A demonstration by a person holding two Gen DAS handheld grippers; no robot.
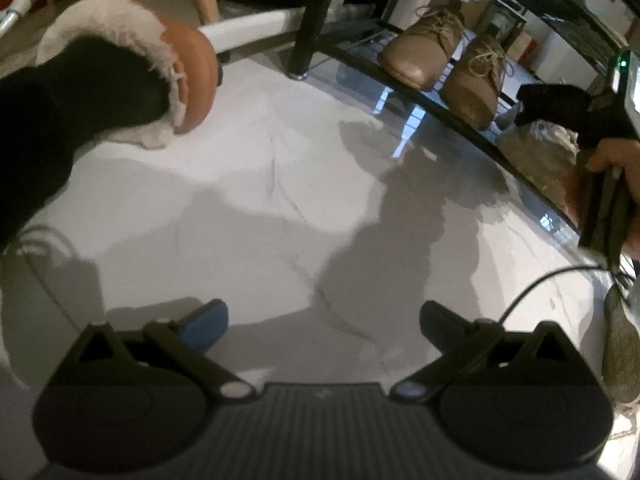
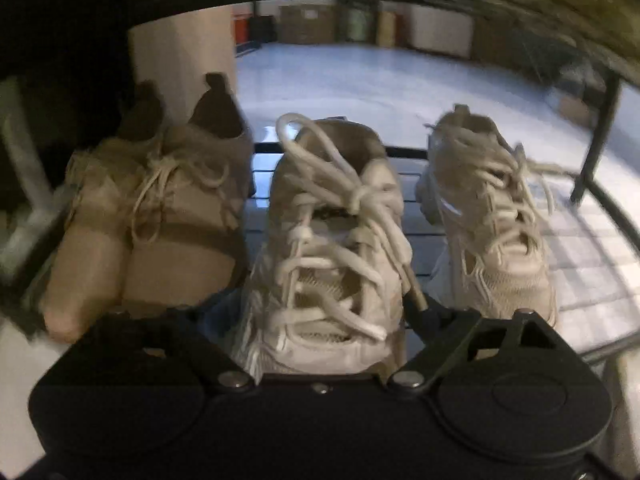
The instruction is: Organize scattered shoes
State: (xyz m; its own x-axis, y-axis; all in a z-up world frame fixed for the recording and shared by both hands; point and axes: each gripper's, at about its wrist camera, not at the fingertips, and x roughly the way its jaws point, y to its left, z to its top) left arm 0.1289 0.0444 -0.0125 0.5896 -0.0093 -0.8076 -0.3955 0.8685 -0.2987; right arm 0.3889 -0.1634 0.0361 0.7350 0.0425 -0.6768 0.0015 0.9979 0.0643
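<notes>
Black claw housings fill the bottom of both wrist views. Beyond them, the pale floor point(image 1: 280, 184) is seen as the largest surface in the left view, crossed by soft shadows. A black wire shoe rack point(image 1: 452, 108) runs across the upper right of that view, and a pair of tan lace-up shoes point(image 1: 444, 64) is set side by side on its low shelf. At upper left, a foot in a dark sock is seen in a brown slipper point(image 1: 188, 76) trimmed with white fleece, resting on the floor.

The left claw point(image 1: 324, 326) is held released above bare floor, its blue-padded fingers well apart with nothing between them. At the right edge of the same view, a hand point(image 1: 616, 168) is seen gripping the handle of the other tool.

In the right view (somewhat blurred), the rack shelf point(image 2: 592, 264) carries four shoes in a row: the tan pair point(image 2: 160, 232) at left, touching each other, and two cream sneakers with thick laces. The nearer cream sneaker point(image 2: 332, 264) stands in the middle, toe toward the camera; the second cream sneaker point(image 2: 492, 224) stands apart to its right. The right claw point(image 2: 320, 320) is spread wide around the toe of the nearer sneaker; whether its fingers press on the shoe cannot be told.
</notes>
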